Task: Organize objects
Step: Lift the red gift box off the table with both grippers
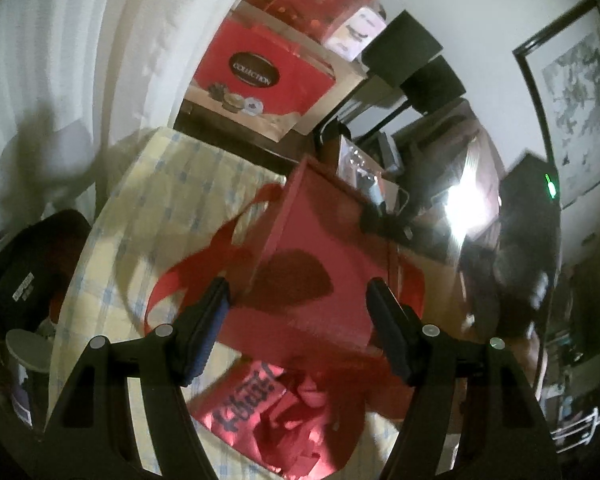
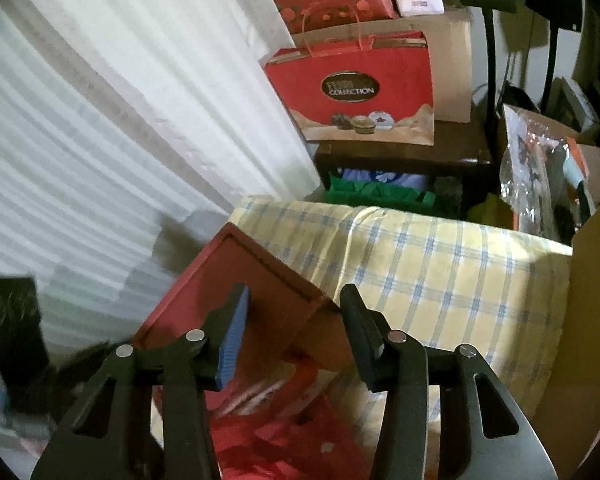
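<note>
A flat red box (image 1: 320, 264) stands tilted over an open red fabric bag (image 1: 288, 412) with red handles (image 1: 204, 264) and shiny red items inside. My left gripper (image 1: 298, 312) is open, its jaws on either side of the box's lower end, not visibly pressing it. In the right wrist view the same red box (image 2: 236, 296) tilts over the bag's red contents (image 2: 284, 440). My right gripper (image 2: 292, 320) is open around the box's near corner. Both rest over a yellow-and-blue checked cloth (image 2: 440, 272).
A red "Collection" gift bag (image 2: 356, 92) and a cardboard box (image 2: 452, 72) stand on a dark side table (image 2: 400, 156) behind. White curtains (image 2: 120, 120) hang at left. Plastic-wrapped clutter (image 2: 540, 168) lies at right. A framed picture (image 1: 572, 112) hangs on the wall.
</note>
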The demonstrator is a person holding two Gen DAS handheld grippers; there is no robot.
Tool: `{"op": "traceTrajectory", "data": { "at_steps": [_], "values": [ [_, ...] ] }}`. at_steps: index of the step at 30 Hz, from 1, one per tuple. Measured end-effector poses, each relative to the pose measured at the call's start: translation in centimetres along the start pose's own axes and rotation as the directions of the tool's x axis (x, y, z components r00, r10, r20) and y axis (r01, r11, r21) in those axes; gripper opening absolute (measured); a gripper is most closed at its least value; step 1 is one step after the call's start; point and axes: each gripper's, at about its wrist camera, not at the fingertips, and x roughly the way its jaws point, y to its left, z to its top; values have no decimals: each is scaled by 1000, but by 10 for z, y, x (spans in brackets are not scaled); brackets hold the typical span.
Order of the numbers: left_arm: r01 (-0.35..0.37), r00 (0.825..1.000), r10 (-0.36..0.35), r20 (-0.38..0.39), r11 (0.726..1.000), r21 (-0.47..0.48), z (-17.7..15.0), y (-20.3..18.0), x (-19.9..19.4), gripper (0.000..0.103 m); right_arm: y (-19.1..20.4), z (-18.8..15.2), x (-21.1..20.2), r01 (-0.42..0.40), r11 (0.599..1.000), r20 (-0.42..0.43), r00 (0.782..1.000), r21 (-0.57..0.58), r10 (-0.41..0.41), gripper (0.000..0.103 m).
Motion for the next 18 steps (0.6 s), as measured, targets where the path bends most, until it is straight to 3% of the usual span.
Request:
{"op": "traceTrajectory", "data": {
  "at_steps": [8,14,18],
  "values": [
    [-9,1000,9,-3,999,35,24,-11,8,66,8,-14,-9,14,1000,-20,1000,-1,-14,42],
    [-71,997,70,22,996,62,6,-10,-19,67,4,-18,-12,4,1000,-29,1000,21,-3,41],
    [-70,997,69,15,997,31,-13,1,-32,67,4,-20,-13,-6,1000,-26,1000,25,6,41]
  ]
}}
